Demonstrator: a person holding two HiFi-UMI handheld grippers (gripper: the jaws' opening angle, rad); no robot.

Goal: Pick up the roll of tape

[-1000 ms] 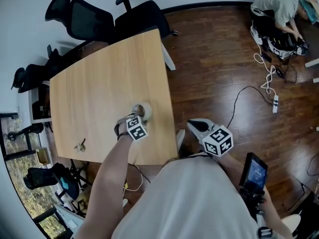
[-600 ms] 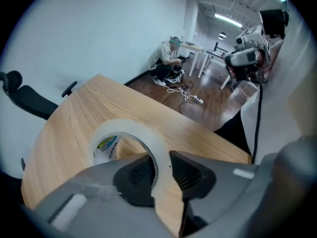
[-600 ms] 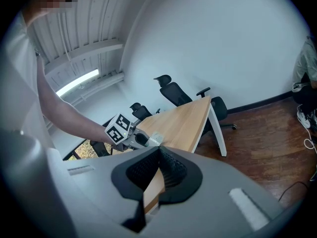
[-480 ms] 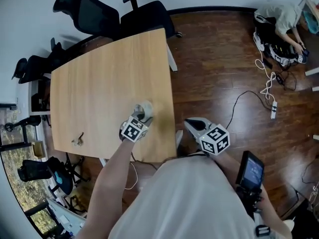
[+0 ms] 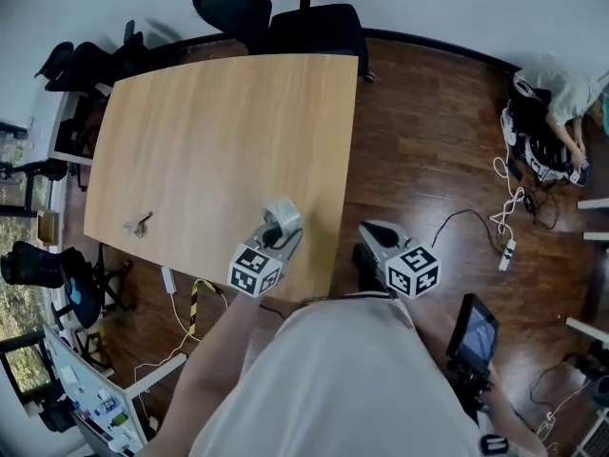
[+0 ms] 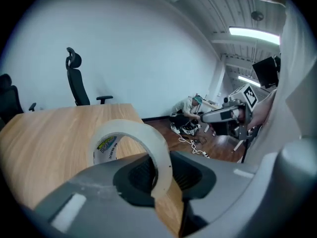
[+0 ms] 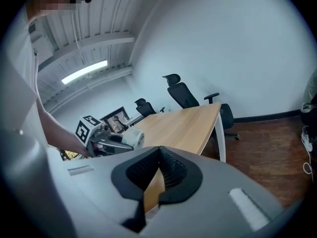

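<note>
Pale wood tabletop (image 5: 190,141) fills most of the head view, with black office chairs (image 5: 314,17) at its far end and dark wood floor (image 5: 428,141) to the right, where a person crouches (image 5: 561,103) among cables. A small object (image 5: 138,224) that we cannot identify lies near the table's left edge.

Over the last second the left gripper (image 5: 277,230) has come up from the near edge of the table and rolled over, so its marker cube now shows a different face. The roll of tape (image 5: 282,214) has come up with it. A second ago the roll sat on the wood; now it hangs clear above the surface, which the right gripper view confirms from the side. In the left gripper view one jaw passes through the hole of the roll (image 6: 130,142) and the other presses the outside, so the clear band is pinched between the pads at roughly half width. The grip has not slackened during the lift.

Our right gripper (image 5: 372,235) waits beside the table over the floor, its pads together at the tips with nothing between them.

We judge the pick-up essentially done; what remains is keeping the pinch firm, since only a narrow part of the band is held.
</note>
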